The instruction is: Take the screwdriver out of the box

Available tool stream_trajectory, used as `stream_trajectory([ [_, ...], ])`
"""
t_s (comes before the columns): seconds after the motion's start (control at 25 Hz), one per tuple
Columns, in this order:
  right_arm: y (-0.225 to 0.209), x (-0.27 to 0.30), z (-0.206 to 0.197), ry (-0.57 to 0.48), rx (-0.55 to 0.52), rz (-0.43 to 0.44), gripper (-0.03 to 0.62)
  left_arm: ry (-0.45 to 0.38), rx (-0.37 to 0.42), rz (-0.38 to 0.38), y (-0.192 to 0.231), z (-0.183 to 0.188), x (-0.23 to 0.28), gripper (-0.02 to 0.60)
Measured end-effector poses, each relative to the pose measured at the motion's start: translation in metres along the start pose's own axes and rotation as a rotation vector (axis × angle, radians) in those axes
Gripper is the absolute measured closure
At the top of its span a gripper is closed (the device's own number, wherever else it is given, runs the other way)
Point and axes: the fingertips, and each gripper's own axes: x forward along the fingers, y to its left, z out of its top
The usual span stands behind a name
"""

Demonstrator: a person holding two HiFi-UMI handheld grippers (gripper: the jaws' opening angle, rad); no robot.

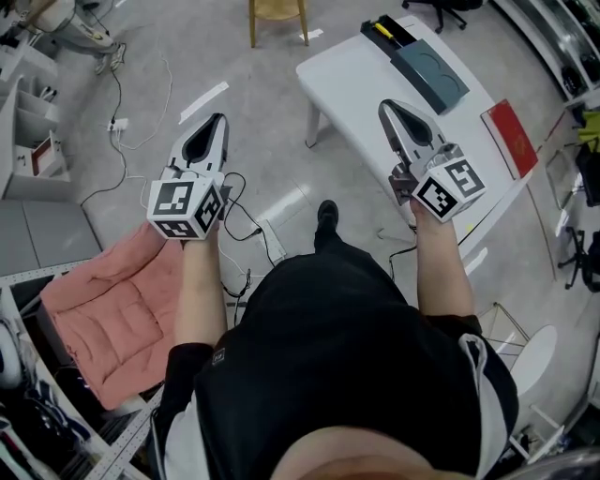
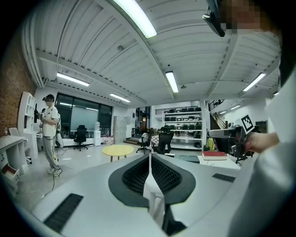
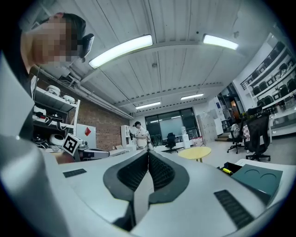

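Approach is the step in hand, I judge, because nothing is taken yet: the left gripper (image 1: 219, 122) and the right gripper (image 1: 387, 109) are both held out about level, each with its jaws pressed together and nothing between them. The box (image 1: 395, 33) stands open at the far end of the white table (image 1: 352, 84), well apart from both grippers, and its grey-blue lid (image 1: 430, 75) lies just beside it. Inside lies what is most likely the screwdriver (image 1: 381, 28) — only a yellow bar shows, too small to be sure. For doing this step well, the right gripper seems the better choice, since it is over the near part of the table while the left one hangs over the floor. It should open its jaws before it arrives, come down from above, and close across the handle, not along it. The box looks narrow, so a slow descent will avoid pushing it — the left gripper could steady its wall if it slides. The red book (image 1: 508, 136) lies aside and is no obstacle.
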Motion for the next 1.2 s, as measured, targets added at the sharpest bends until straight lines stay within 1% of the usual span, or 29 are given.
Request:
stream_trajectory([
  [0.2,-0.047,0.029,0.003,0.008,0.02,0.006,0.563,0.014,0.001,0.002,0.009,0.008,0.054,0.552],
  [0.36,-0.079,0.044,0.004,0.017,0.032,0.021,0.563,0.03,0.002,-0.004,0.008,0.014,0.094,0.552],
  [0.64,-0.136,0.049,0.015,0.016,0.059,-0.008,0.563,0.035,0.03,-0.018,-0.006,0.033,0.156,0.552],
  [1.0,-0.181,0.056,0.016,0.029,0.068,-0.049,0.563,0.03,0.051,-0.077,-0.014,0.047,0.215,0.552],
  [1.2,-0.201,0.07,0.013,0.039,0.072,-0.1,0.563,0.029,0.063,-0.134,-0.006,0.046,0.247,0.552],
])
